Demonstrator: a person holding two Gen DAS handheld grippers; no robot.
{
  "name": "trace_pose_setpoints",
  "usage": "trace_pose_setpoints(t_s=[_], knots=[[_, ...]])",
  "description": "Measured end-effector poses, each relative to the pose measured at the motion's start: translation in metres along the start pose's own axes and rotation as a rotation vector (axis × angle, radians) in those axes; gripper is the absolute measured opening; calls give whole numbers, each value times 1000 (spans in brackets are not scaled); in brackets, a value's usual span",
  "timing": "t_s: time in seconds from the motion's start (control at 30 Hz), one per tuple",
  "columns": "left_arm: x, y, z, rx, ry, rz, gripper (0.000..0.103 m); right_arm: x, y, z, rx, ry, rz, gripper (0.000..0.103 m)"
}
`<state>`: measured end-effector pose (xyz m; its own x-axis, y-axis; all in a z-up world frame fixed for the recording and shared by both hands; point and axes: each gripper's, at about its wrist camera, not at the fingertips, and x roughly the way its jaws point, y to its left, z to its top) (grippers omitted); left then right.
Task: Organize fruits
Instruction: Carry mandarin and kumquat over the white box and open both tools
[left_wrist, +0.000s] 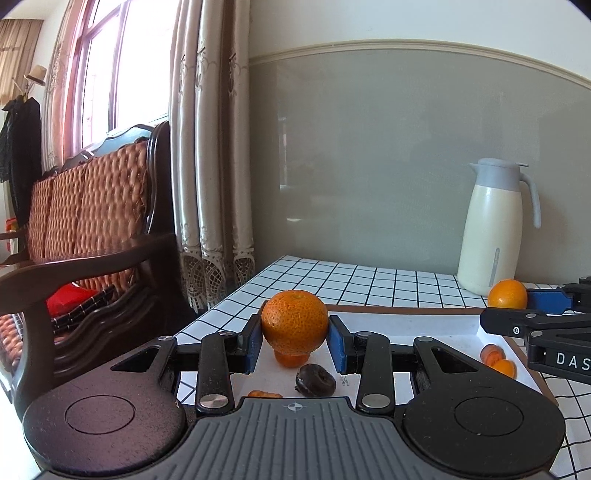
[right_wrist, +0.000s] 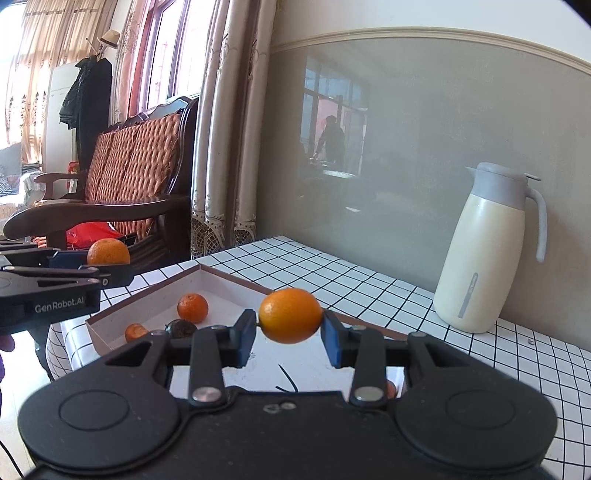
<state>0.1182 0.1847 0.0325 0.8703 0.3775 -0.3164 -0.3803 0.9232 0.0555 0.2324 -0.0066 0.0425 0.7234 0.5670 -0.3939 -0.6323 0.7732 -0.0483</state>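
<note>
My left gripper (left_wrist: 294, 334) is shut on a large orange (left_wrist: 294, 322) and holds it above a shallow white tray (left_wrist: 436, 321) with a brown rim. My right gripper (right_wrist: 289, 330) is shut on a smaller smooth orange (right_wrist: 290, 315), also held above the tray (right_wrist: 155, 301). In the tray lie a small orange (right_wrist: 192, 307), another small orange (right_wrist: 136, 332) and a dark round fruit (left_wrist: 316, 379), plus small orange pieces (left_wrist: 496, 360) at its right side. Each gripper shows in the other's view, with its orange: the right (left_wrist: 508, 294), the left (right_wrist: 108, 252).
The tray sits on a white tiled table with a black grid (right_wrist: 369, 280). A cream thermos jug with a grey lid (right_wrist: 484, 251) stands at the back right against the grey wall. A wooden sofa (left_wrist: 92, 229) and curtains (left_wrist: 210, 166) stand to the left, beyond the table edge.
</note>
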Motion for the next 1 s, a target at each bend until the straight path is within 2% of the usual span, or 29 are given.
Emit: trace_pose_setpoints(t_s=[0.67, 1.0], knots=[[50, -2, 12, -4, 22, -1, 38, 41, -25, 9, 21, 35, -40, 30], [75, -11, 13, -1, 58, -15, 38, 60, -39, 9, 32, 60, -48, 30]])
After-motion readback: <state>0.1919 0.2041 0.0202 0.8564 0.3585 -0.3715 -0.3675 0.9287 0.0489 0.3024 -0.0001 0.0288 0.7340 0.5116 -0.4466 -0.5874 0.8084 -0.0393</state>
